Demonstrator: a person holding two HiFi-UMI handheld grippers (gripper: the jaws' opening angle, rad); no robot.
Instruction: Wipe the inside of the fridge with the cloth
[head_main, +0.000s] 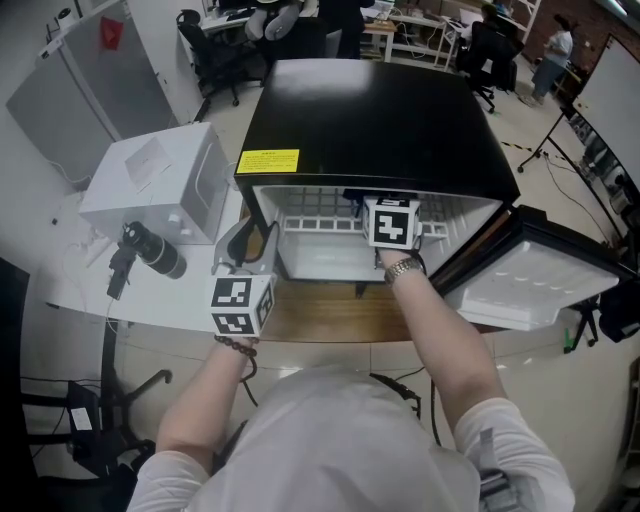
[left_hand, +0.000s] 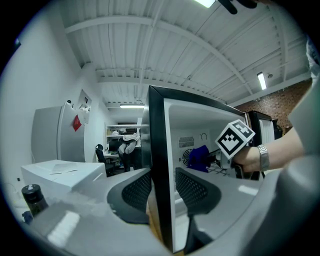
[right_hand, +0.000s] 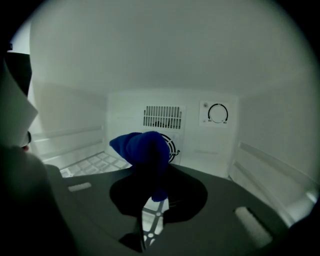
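Observation:
A black mini fridge (head_main: 380, 120) stands open on the table, its inside white. My right gripper (right_hand: 150, 200) reaches deep into it and is shut on a bunched blue cloth (right_hand: 145, 150), held just in front of the back wall's fan grille (right_hand: 162, 117). In the left gripper view the cloth (left_hand: 200, 157) shows ahead of the right gripper's marker cube (left_hand: 235, 140). My left gripper (left_hand: 162, 195) straddles the front edge of the fridge's left side wall (left_hand: 157, 150), one pad on each face. In the head view it sits at the fridge's left front corner (head_main: 250, 240).
The fridge door (head_main: 530, 285) hangs open at the right. A white box (head_main: 160, 185) and a black bottle (head_main: 155, 250) stand left of the fridge. A wire shelf (head_main: 320, 225) crosses the inside. A thermostat dial (right_hand: 218, 113) is on the back wall.

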